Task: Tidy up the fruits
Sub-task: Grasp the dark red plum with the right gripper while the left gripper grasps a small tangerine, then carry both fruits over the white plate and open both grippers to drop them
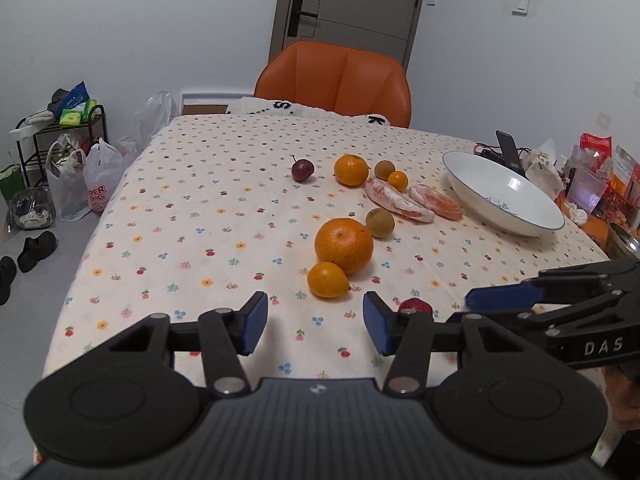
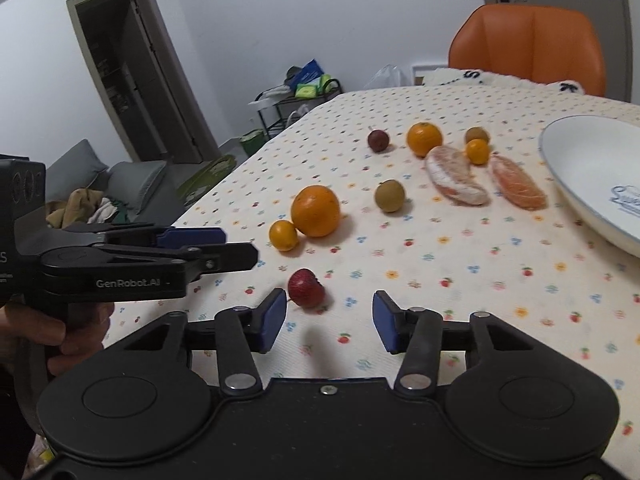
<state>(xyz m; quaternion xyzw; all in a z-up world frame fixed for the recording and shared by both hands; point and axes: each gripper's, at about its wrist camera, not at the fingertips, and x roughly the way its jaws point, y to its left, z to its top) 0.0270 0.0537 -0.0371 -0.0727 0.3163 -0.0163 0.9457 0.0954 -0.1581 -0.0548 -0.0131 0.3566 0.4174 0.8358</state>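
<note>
Fruits lie loose on the flowered tablecloth (image 1: 192, 208): a large orange (image 1: 343, 245), a small orange (image 1: 327, 280), a brown-green fruit (image 1: 380, 222), two peeled pomelo segments (image 1: 396, 200), another orange (image 1: 351, 169), a dark plum (image 1: 302, 170) and a red fruit (image 2: 306, 287). An empty white bowl (image 1: 516, 210) stands at the right. My left gripper (image 1: 315, 322) is open above the near table edge, just short of the small orange. My right gripper (image 2: 330, 320) is open, with the red fruit just ahead of its left finger.
An orange chair (image 1: 336, 80) stands at the far side of the table. Packets and a phone (image 1: 510, 152) crowd the right edge behind the bowl. Bags, a rack (image 1: 60, 140) and shoes sit on the floor to the left. A hand (image 2: 68, 332) holds the left gripper.
</note>
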